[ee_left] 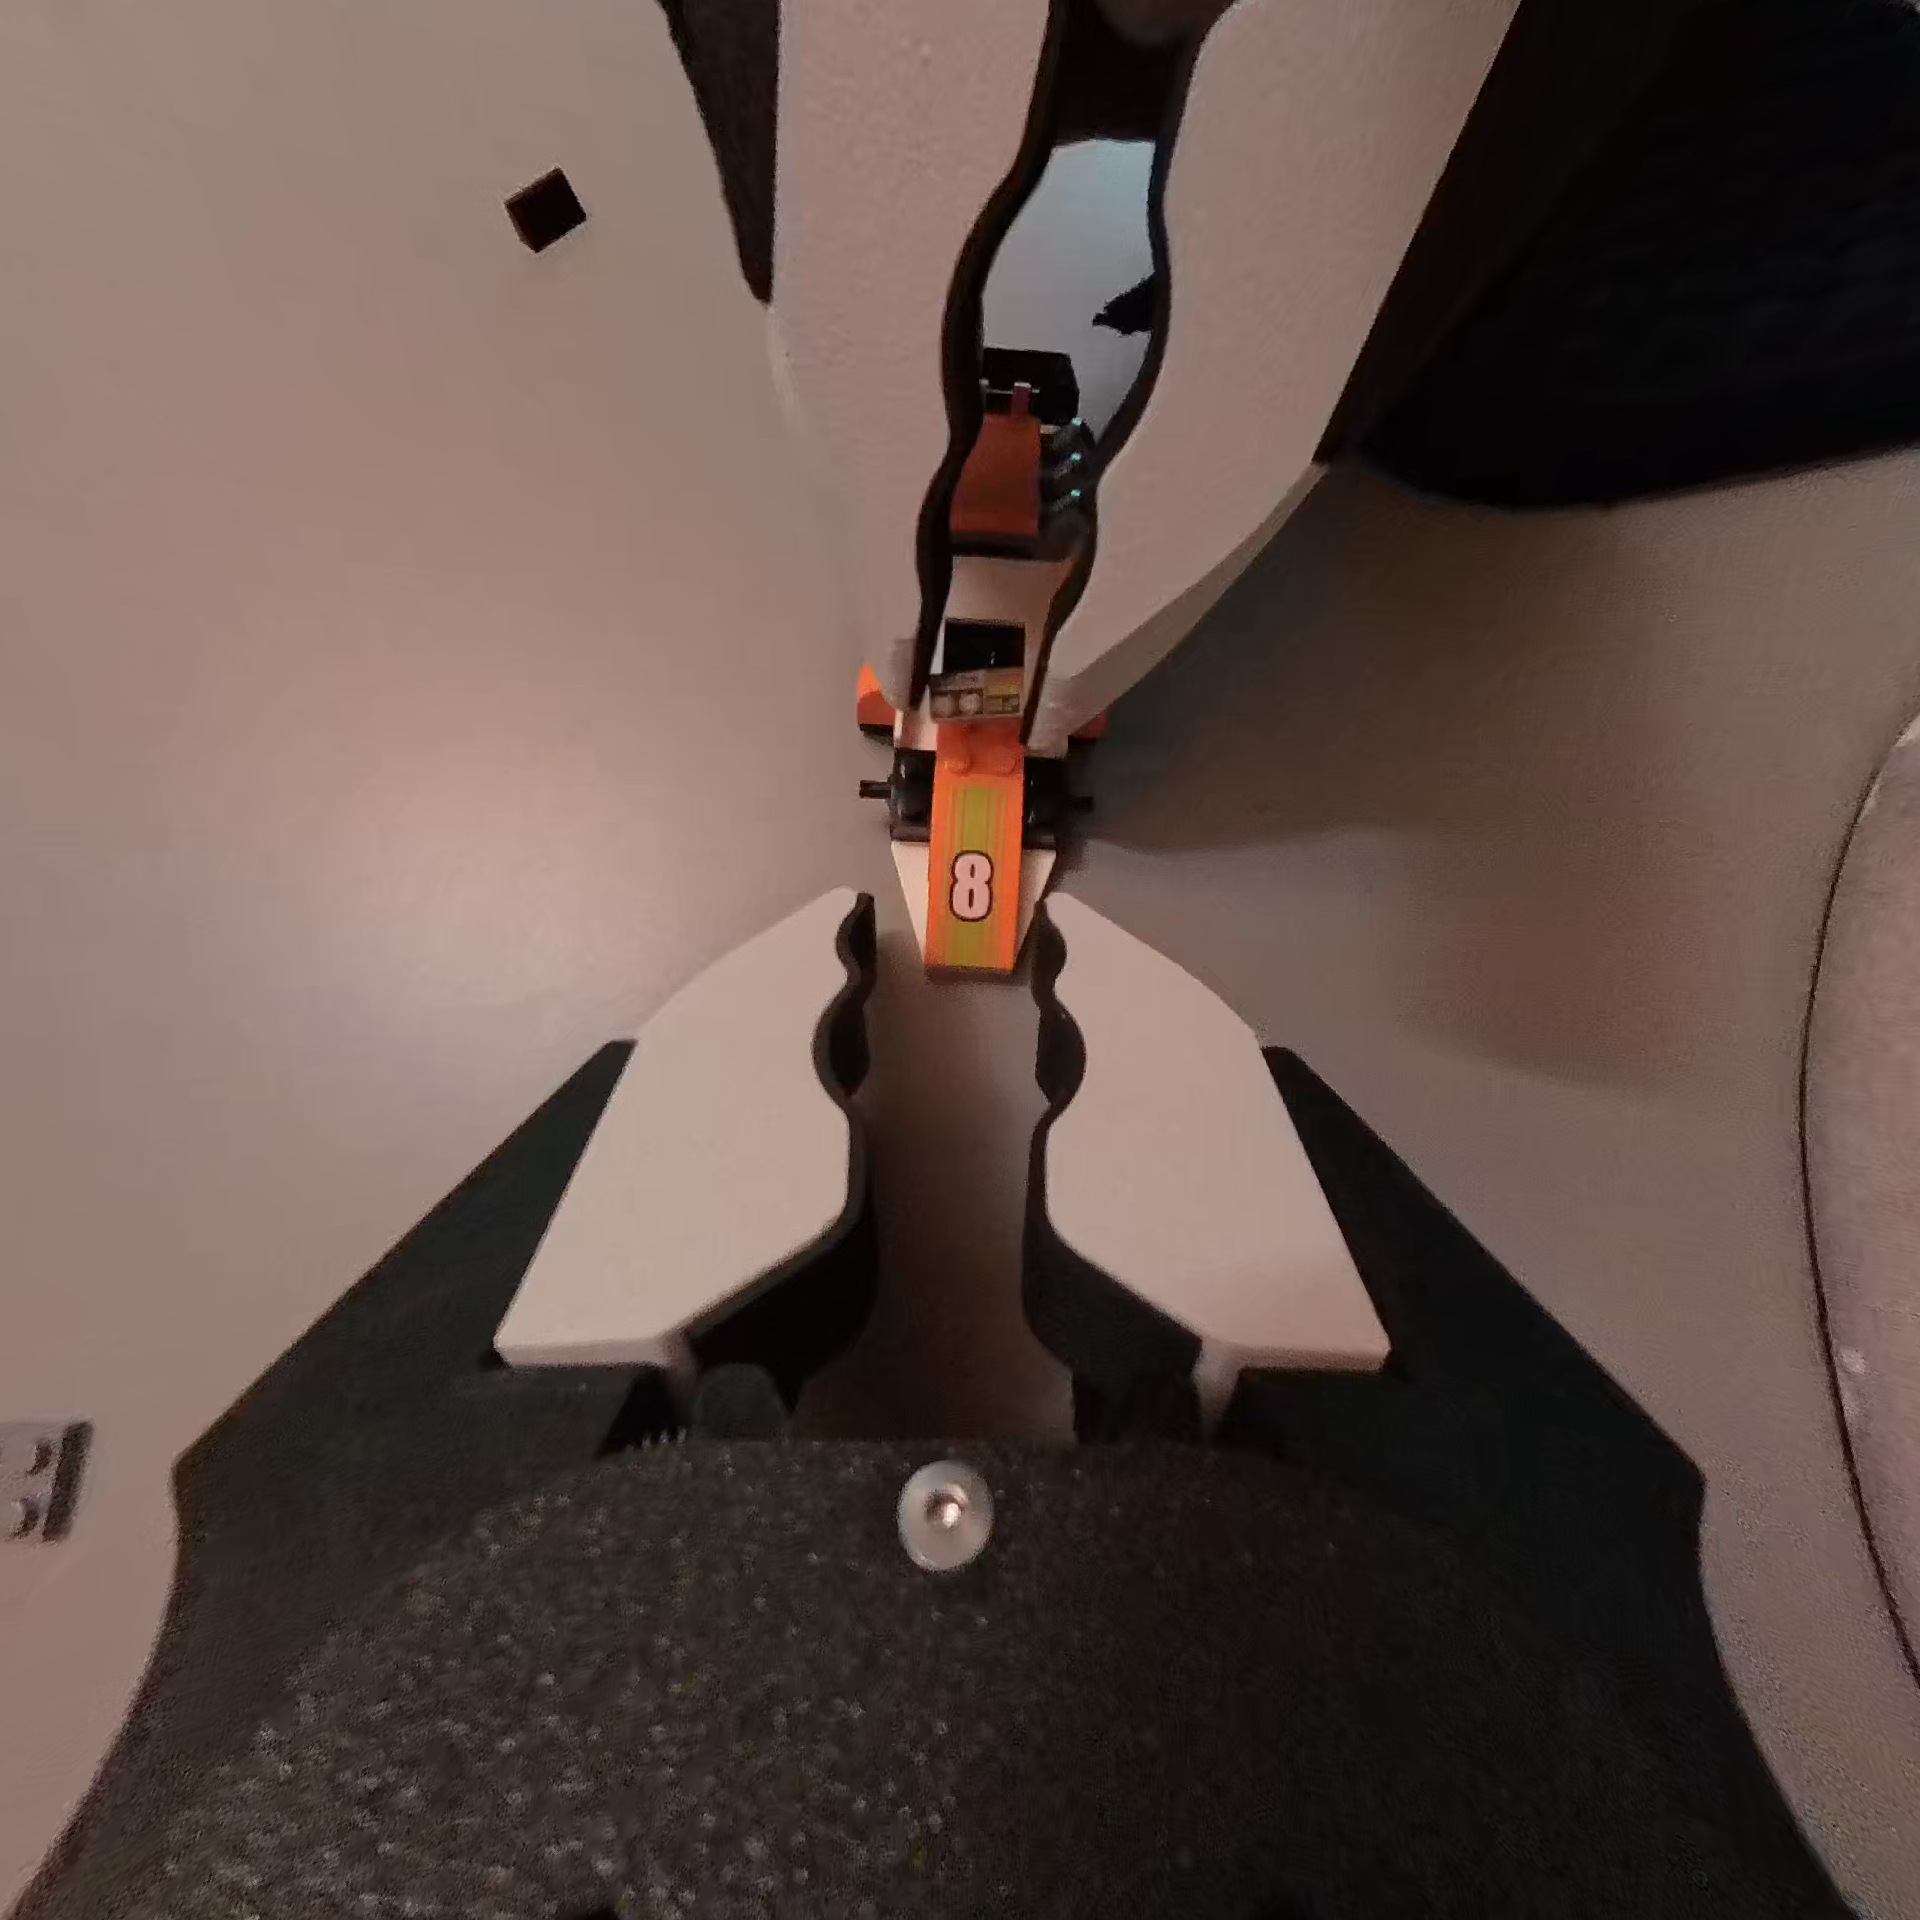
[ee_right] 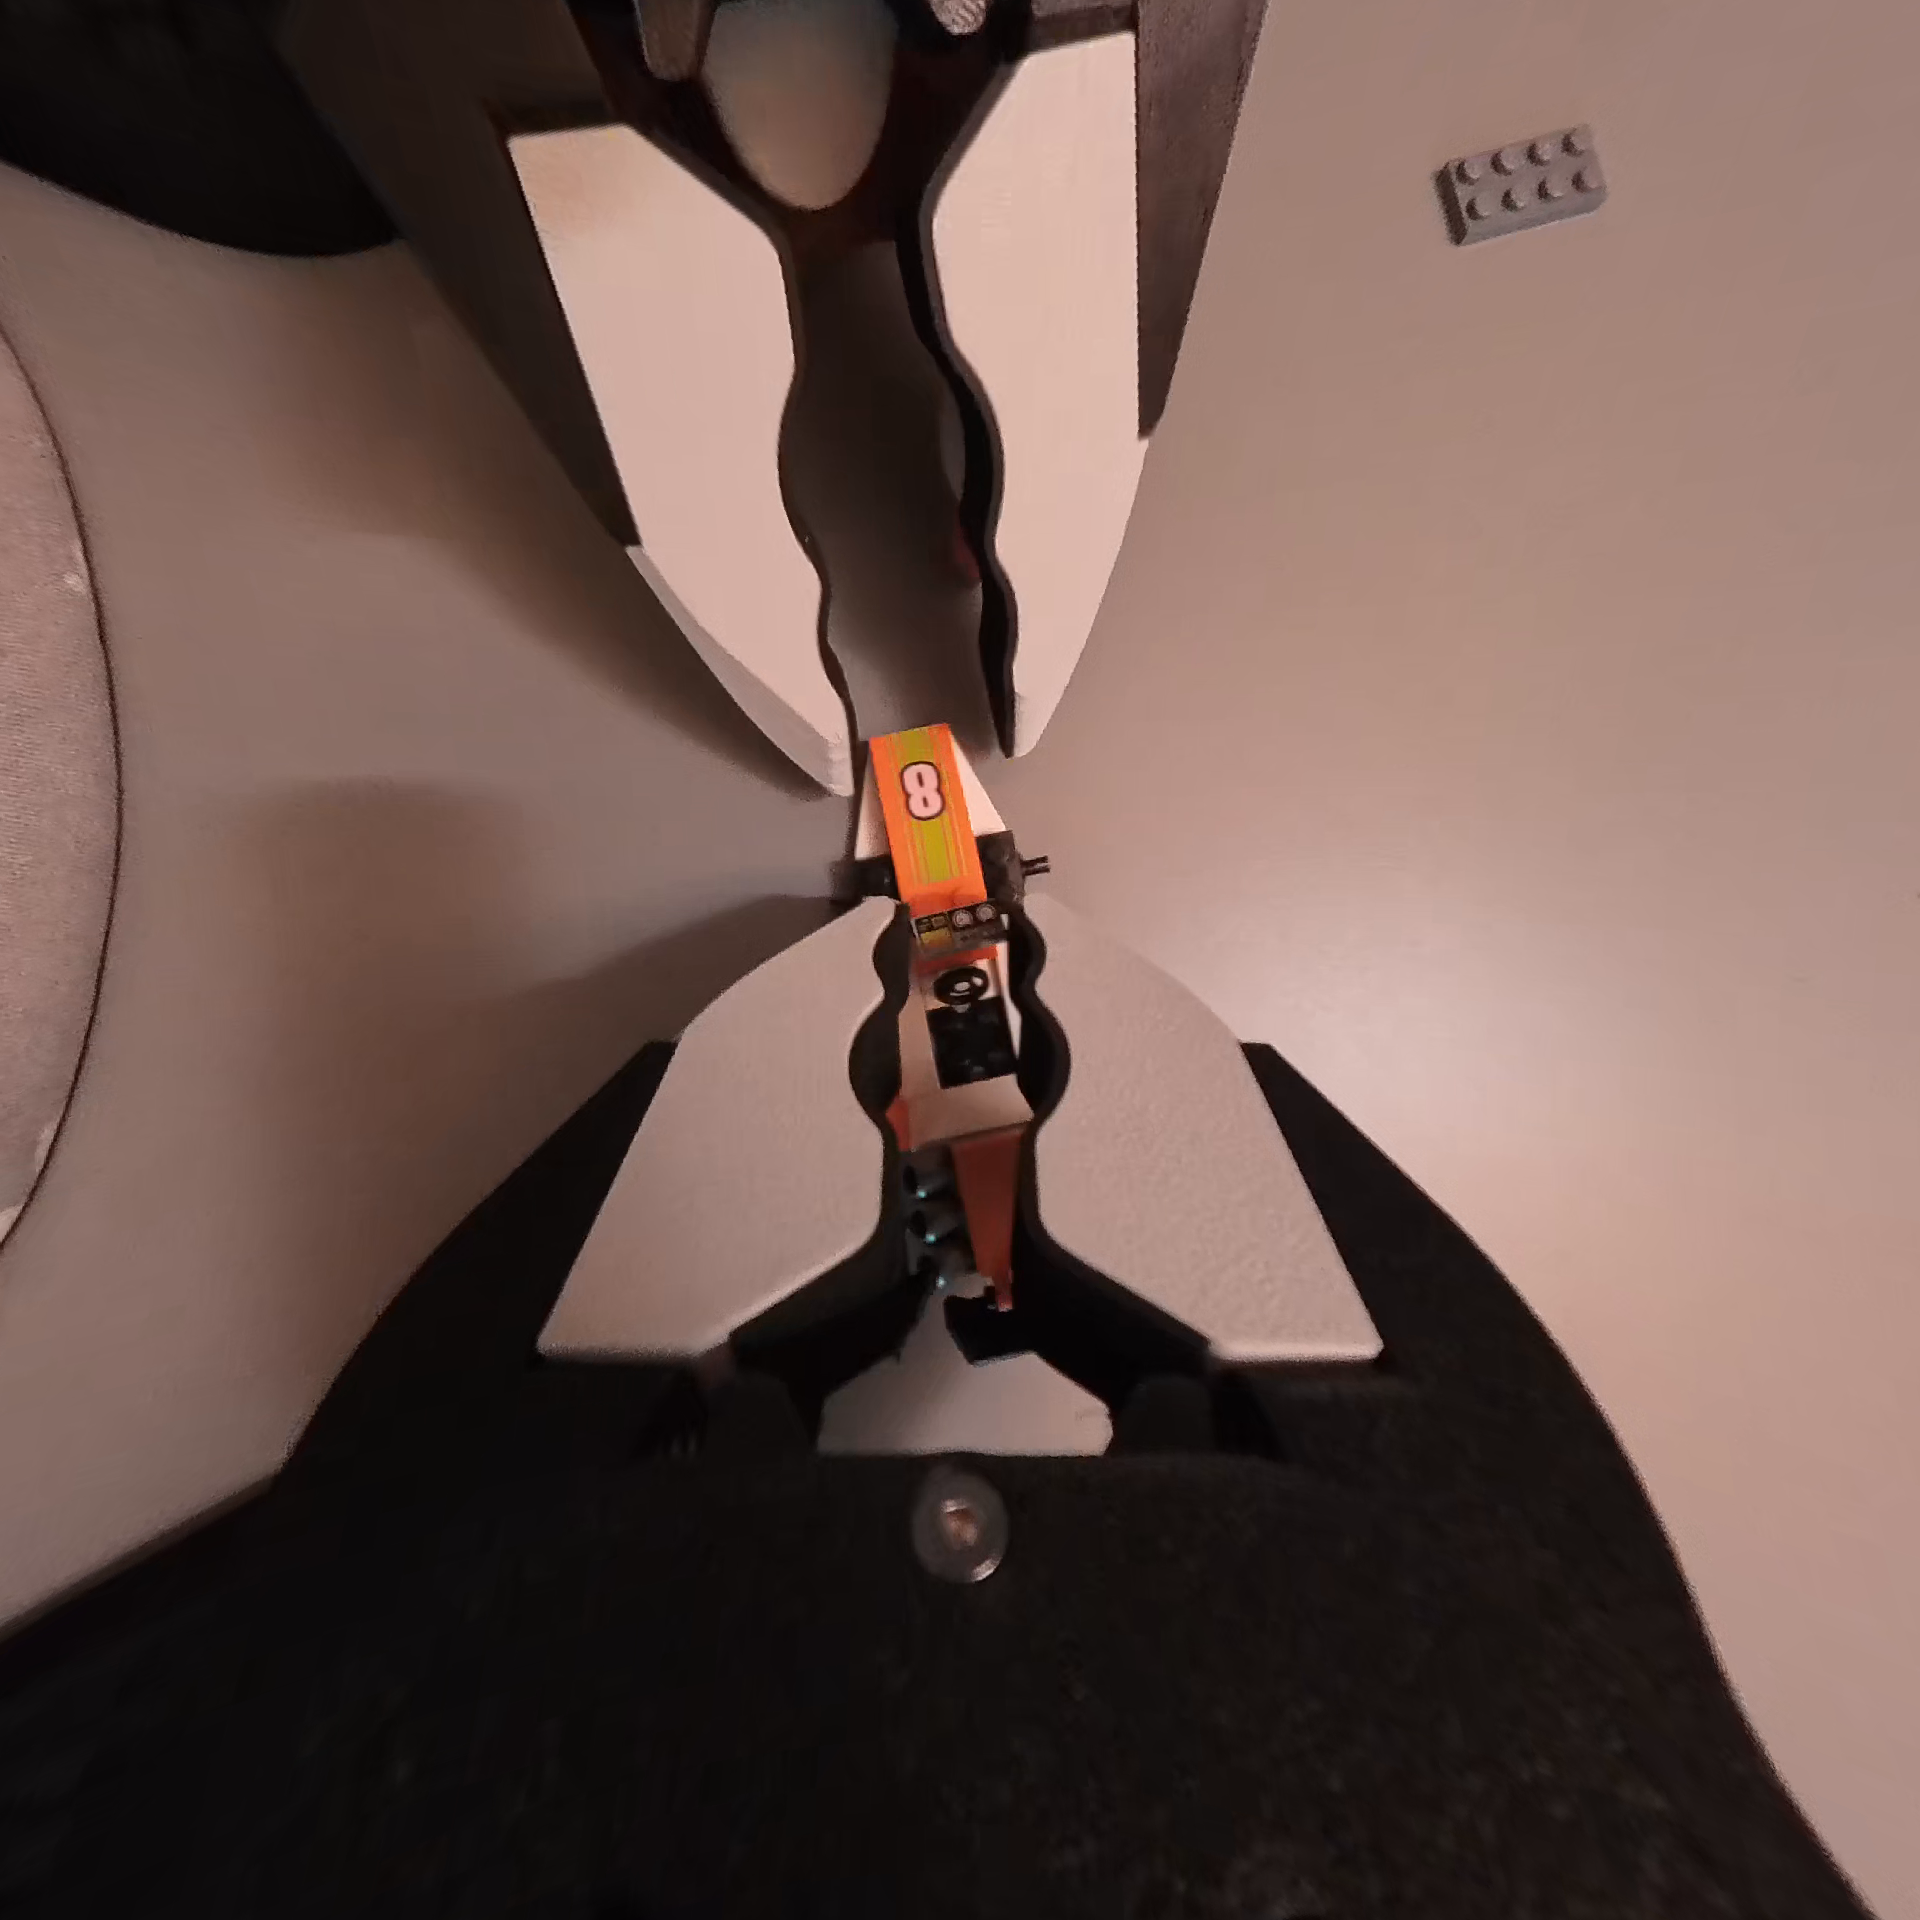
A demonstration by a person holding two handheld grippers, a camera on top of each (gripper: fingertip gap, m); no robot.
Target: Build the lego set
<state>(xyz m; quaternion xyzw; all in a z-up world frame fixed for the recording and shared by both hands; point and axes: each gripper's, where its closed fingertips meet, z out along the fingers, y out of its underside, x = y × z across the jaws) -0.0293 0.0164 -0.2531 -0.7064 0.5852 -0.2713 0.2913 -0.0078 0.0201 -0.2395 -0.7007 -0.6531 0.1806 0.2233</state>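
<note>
In my left wrist view, my left tongs [ee_left: 951, 914] stand narrowly apart around the pointed nose of the small orange-and-white plastic brick racing car [ee_left: 971, 883]; the tips sit just beside the nose, and I cannot tell whether they touch it. Beyond the nose, my right tongs [ee_left: 971, 665] clamp the car's white middle. In my right wrist view, the right tongs [ee_right: 961, 935] are closed on the car's body [ee_right: 961, 1049], cockpit and engine lying between the wavy pads, nose pointing away. A grey studded plate [ee_right: 1519, 185] lies well apart from the car. I judge the car light, stiff, but snap-fitted and slick, so gripping the solid white flanks is safer than the nose or thin axle pins.
</note>
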